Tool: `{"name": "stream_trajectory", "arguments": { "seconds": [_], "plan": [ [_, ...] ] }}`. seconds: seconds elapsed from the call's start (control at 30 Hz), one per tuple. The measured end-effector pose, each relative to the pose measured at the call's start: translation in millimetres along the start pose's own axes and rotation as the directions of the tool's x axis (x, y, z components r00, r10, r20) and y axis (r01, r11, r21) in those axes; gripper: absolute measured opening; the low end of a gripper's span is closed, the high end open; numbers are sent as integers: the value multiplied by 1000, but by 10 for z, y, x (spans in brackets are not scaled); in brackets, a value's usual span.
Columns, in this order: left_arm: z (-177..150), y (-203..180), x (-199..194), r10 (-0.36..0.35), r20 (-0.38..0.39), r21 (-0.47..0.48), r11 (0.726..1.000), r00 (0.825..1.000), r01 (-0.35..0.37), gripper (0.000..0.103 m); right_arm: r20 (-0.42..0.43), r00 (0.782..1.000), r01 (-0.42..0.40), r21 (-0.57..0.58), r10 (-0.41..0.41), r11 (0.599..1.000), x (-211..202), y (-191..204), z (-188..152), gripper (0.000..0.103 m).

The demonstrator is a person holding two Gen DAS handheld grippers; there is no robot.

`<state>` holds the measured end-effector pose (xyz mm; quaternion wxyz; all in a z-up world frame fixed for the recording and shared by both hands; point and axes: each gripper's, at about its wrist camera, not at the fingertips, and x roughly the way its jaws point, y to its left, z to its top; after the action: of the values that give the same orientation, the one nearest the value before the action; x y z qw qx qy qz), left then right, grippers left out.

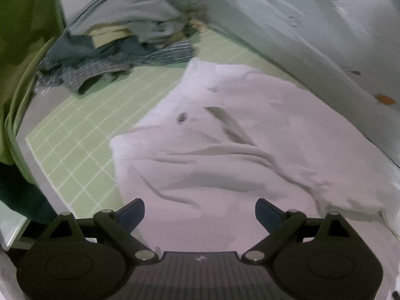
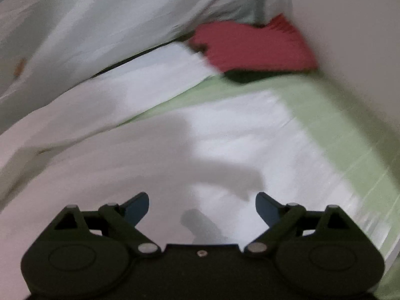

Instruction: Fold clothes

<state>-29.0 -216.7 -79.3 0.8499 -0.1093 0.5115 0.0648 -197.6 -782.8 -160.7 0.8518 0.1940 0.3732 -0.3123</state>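
A: Where is the garment now?

B: The white garment (image 1: 225, 135) lies spread on the green checked sheet (image 1: 82, 125), wrinkled, with long creases across its middle. In the right wrist view it reaches to a straight edge, and the green sheet shows just beyond it.

A: And the grippers?

B: The left gripper (image 1: 200, 212) hangs above the near part of the white cloth, fingers wide apart, with nothing between them. The right gripper (image 2: 202, 207) is the same: spread, empty, over the cloth (its shadow falls on the fabric).

A: Which step is this?

B: I cannot decide from this alone. It fits a garment laid out for folding, and also a pause between two folds after the hands let go. Both views are blurred, so the outline of sleeves or hem is not clear to me.

A: What else is there?

B: A pile of clothes (image 1: 125, 37), grey, blue and striped, sits at the far left of the sheet, well apart. A red folded cloth (image 2: 252, 47) lies on a dark one near the corner.

A: What will any next grasp need?

B: In my judgement, a pinch on an edge or corner, not on the flat middle, and both sides lifted evenly.
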Motion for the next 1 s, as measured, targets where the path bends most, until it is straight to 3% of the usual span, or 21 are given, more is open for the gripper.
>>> {"name": "stream_trajectory", "arguments": {
  "seconds": [0.27,0.4,0.63,0.73,0.77,0.87,1.0],
  "plan": [
    [235,754,531,53,-102,-86,994,993,-62,95,-95,991,-90,52,95,995,-298,923,-478,94],
    [322,1048,753,46,-131,-109,992,990,-60,93,-130,988,-85,-17,82,996,-397,1363,-587,94],
    [394,1163,1012,-75,-145,-71,995,987,66,68,-146,985,-93,-29,88,995,-560,1864,-674,94],
    [432,1170,1084,-136,-154,-63,990,979,127,46,-142,986,-94,-45,86,995,-628,1967,-709,94],
    [442,1167,1089,-139,-150,-59,990,979,132,30,-140,986,-94,-50,86,994,-650,2002,-721,94],
    [470,1220,1075,-162,-130,-83,985,978,152,10,-138,987,-92,-60,83,994,-705,2070,-766,94],
    [574,1524,967,-145,-54,-218,967,988,130,7,-140,987,-86,-47,79,995,-748,2010,-824,94]
  ]
}}
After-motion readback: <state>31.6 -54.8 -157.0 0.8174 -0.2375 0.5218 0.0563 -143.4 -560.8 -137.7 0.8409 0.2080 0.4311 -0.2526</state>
